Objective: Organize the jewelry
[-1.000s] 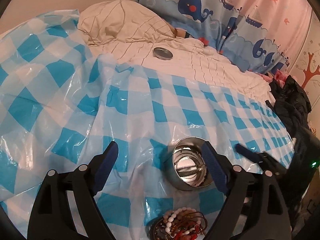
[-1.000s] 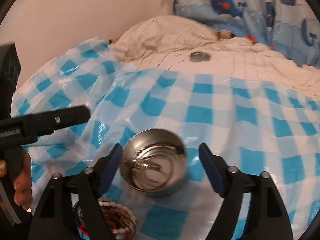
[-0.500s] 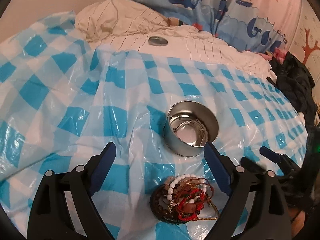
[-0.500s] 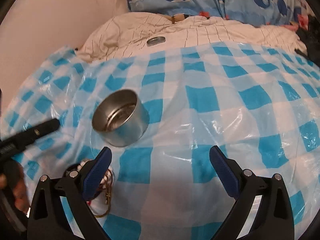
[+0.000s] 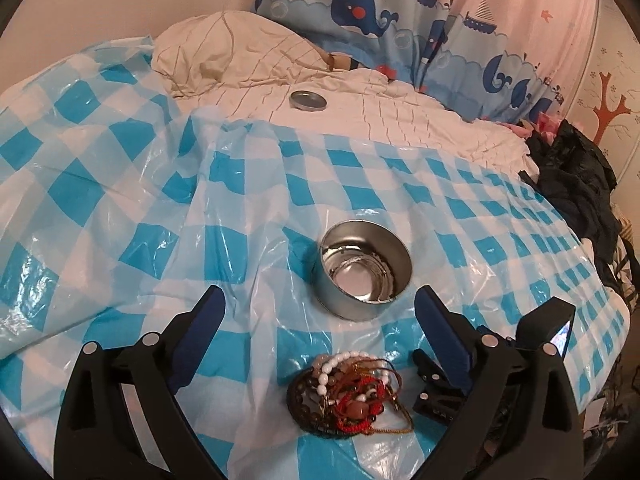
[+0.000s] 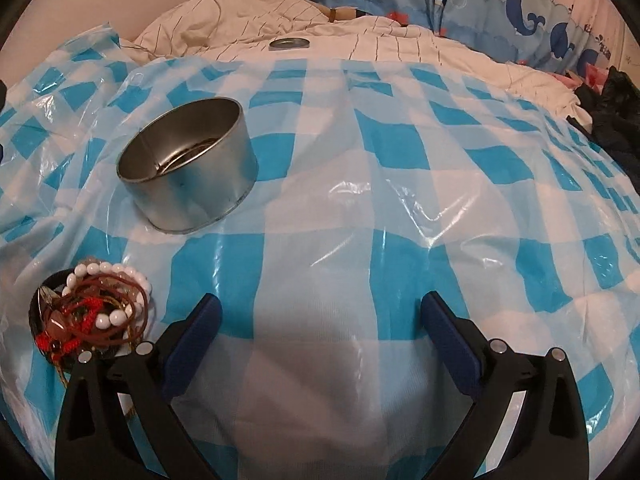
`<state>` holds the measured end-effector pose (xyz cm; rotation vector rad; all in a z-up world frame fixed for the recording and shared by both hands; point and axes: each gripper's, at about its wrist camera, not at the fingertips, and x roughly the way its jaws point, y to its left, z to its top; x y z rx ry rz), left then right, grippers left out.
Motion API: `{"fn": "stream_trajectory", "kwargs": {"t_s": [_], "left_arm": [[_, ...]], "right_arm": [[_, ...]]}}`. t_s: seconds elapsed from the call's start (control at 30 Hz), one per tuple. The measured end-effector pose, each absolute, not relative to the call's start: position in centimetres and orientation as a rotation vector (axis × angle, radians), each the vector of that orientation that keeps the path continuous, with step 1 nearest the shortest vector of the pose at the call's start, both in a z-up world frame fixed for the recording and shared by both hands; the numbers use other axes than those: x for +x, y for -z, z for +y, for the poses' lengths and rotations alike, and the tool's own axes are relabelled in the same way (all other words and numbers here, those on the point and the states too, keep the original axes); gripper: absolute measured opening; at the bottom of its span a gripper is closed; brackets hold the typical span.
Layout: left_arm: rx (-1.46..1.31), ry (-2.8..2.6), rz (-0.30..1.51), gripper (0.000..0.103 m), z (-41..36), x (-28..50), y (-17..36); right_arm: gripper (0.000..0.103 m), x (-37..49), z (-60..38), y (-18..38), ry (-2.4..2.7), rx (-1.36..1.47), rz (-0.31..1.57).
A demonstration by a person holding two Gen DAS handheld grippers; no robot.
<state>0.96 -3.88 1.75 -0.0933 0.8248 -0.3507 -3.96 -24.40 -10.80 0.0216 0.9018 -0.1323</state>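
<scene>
A round metal tin (image 5: 366,268) stands open on the checked sheet with silvery bangles lying in its bottom. Just in front of it lies a tangled pile of bead bracelets and red cords (image 5: 348,396). My left gripper (image 5: 320,296) hovers above the pile, its jaws opening, with nothing gripped between them. In the right wrist view the tin (image 6: 188,168) is at the upper left and the pile (image 6: 92,312) beside the left finger. My right gripper (image 6: 320,300) stands open over bare sheet, holding nothing.
A blue-and-white checked plastic sheet (image 5: 240,184) covers the bed. The tin's lid (image 5: 308,100) rests on cream bedding (image 5: 224,52) at the back. A whale-print curtain (image 5: 360,4) hangs behind, and dark clothes (image 5: 576,184) are heaped at the right edge.
The left gripper drew back from the tin, bringing the whole bracelet pile into view. The right gripper swung right and lower, so the tin slid to its upper left. Both jaws widened.
</scene>
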Motion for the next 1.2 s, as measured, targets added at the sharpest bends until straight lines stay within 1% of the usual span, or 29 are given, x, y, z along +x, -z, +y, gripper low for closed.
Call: {"fn": "stream_trajectory", "kwargs": {"t_s": [0.4,0.67,0.93,1.1,1.2], "left_arm": [[-0.079,0.331,0.833,0.093,-2.9,0.5,-1.2],[-0.032,0.352,0.846,0.093,-4.9,1.0,-0.6],[-0.031,0.339,0.846,0.093,-5.1,1.7,-0.5],[-0.038,0.326,0.842,0.094,-4.9,2.0,-0.4],[-0.033,0.324,0.845,0.094,-5.0,2.1,-0.2]], "right_arm": [[0.096,-3.8,-24.9,11.3,0.102,0.062,0.937],[0.096,-3.5,-24.4,10.8,0.104,0.069,0.96],[0.096,-3.6,-23.6,8.5,-0.004,0.155,0.878],[0.096,-4.0,-23.2,7.0,-0.029,0.155,0.816],[0.096,-4.1,-23.1,6.8,-0.043,0.157,0.81]]}}
